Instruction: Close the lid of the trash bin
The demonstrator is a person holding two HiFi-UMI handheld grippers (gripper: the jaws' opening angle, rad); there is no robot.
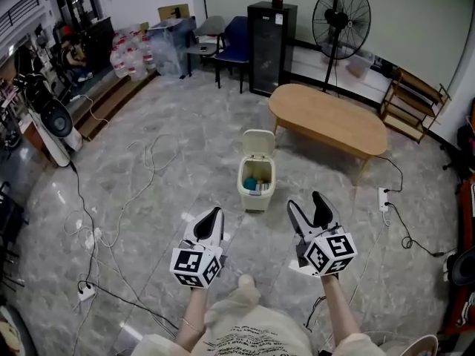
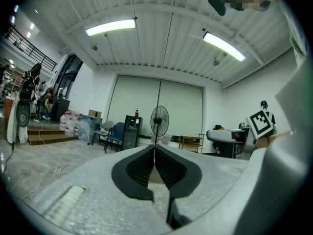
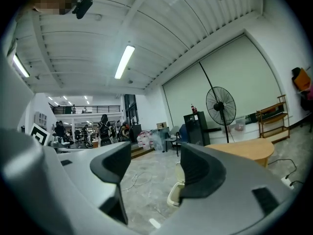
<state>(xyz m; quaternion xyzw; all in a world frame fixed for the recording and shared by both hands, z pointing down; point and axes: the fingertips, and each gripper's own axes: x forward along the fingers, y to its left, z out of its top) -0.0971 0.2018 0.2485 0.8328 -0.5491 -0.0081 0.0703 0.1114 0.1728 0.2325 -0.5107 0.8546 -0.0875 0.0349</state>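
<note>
A cream trash bin (image 1: 256,197) stands on the marble floor ahead of me, its lid (image 1: 259,142) tipped up and back, with a few coloured things inside. My left gripper (image 1: 214,215) is held level to the left of and short of the bin, its jaws shut with nothing between them; the left gripper view shows the pads meeting (image 2: 155,155). My right gripper (image 1: 306,202) is to the right of and short of the bin, with its jaws wide open and empty. In the right gripper view the bin (image 3: 174,194) shows low between the open fingers (image 3: 154,168), well apart from them.
A long wooden table (image 1: 330,117) stands just behind the bin to the right. A standing fan (image 1: 340,10), a black cabinet (image 1: 271,47) and chairs (image 1: 230,43) line the far wall. Cables (image 1: 111,221) trail over the floor at the left; a power strip (image 1: 384,197) lies at the right.
</note>
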